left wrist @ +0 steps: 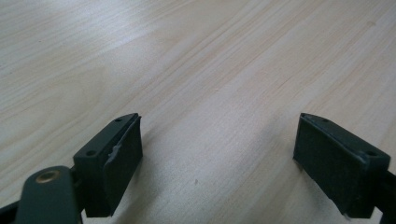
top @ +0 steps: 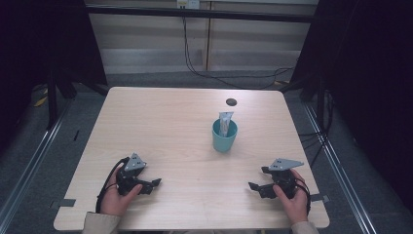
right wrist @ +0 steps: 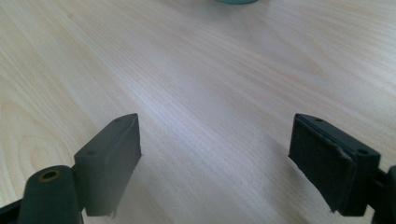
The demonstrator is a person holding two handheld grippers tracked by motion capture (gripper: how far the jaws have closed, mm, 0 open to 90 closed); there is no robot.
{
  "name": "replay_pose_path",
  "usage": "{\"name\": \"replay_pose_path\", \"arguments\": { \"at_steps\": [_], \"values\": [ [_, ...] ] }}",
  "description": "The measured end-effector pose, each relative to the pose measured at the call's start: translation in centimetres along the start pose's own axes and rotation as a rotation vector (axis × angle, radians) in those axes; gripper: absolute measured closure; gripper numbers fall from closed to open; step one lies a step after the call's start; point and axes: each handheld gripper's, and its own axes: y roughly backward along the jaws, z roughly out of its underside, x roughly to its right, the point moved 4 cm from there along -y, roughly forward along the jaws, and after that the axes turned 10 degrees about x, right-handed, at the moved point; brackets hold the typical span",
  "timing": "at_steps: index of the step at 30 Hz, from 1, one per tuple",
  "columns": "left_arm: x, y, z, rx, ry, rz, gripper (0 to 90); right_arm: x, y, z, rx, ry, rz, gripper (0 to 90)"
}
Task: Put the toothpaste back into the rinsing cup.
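A teal, smooth-walled round plastic cup [top: 224,136] stands upright right of centre in the high view, on the pale wood-grain surface [top: 165,126]. A whitish flat tube-shaped item [top: 225,122] stands inside the cup, its upper end rising above the rim; its print is too small to read. In the right gripper view, a teal sliver of the cup's base [right wrist: 236,2] touches the top edge of the frame.

A small dark round spot [top: 231,102] lies on the surface above the cup, near the far edge.

The left tongs [top: 155,183] sit at the lower left of the high view, held by the person's left hand [top: 117,195], and rest low over the surface. The left gripper view shows them spread wide [left wrist: 217,163], with bare wood grain between the matte black rectangular pads [left wrist: 119,168].

The right tongs [top: 258,177] sit at the lower right, held by the right hand [top: 294,200]. They are likewise spread wide [right wrist: 215,163], with nothing between the pads [right wrist: 112,161]. Each gripper carries a grey three-cornered plate on top. Both tongs are well apart from the cup.

Dark cables [top: 234,73] trail across the grey floor beyond the surface.
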Motion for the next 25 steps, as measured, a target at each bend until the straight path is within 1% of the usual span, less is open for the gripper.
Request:
{"name": "replay_pose_path", "arguments": {
  "at_steps": [5, 9, 13, 17, 18, 19, 25],
  "values": [
    [0.0, 0.0, 0.0, 0.0, 0.0, 0.0, 15.2, 0.1, 0.0, 0.4, -0.001, -0.001, 0.002, 16.1],
    [0.0, 0.0, 0.0, -0.001, -0.006, -0.001, 15.2, 0.3, 0.1, 0.8, -0.003, -0.014, 0.014, 16.5],
    [0.0, 0.0, 0.0, -0.001, 0.0, 0.001, 15.2, 0.5, 0.2, 0.9, 0.0, -0.01, 0.019, 16.5],
    [-0.1, 0.0, 0.0, -0.001, -0.004, 0.003, 15.2, 0.3, 0.2, 1.1, -0.016, 0.03, 0.035, 15.7],
    [-0.1, 0.0, 0.0, -0.001, -0.004, 0.003, 15.2, 0.3, 0.2, 1.1, -0.016, 0.03, 0.035, 15.7],
    [-0.1, 0.0, 0.0, -0.001, -0.004, 0.003, 15.2, 0.3, 0.2, 1.1, -0.02, 0.041, 0.041, 15.3],
    [0.0, 0.0, 0.0, -0.001, -0.004, 0.003, 15.2, 0.3, 0.1, 1.1, -0.025, 0.035, 0.039, 13.5]
  ]
}}
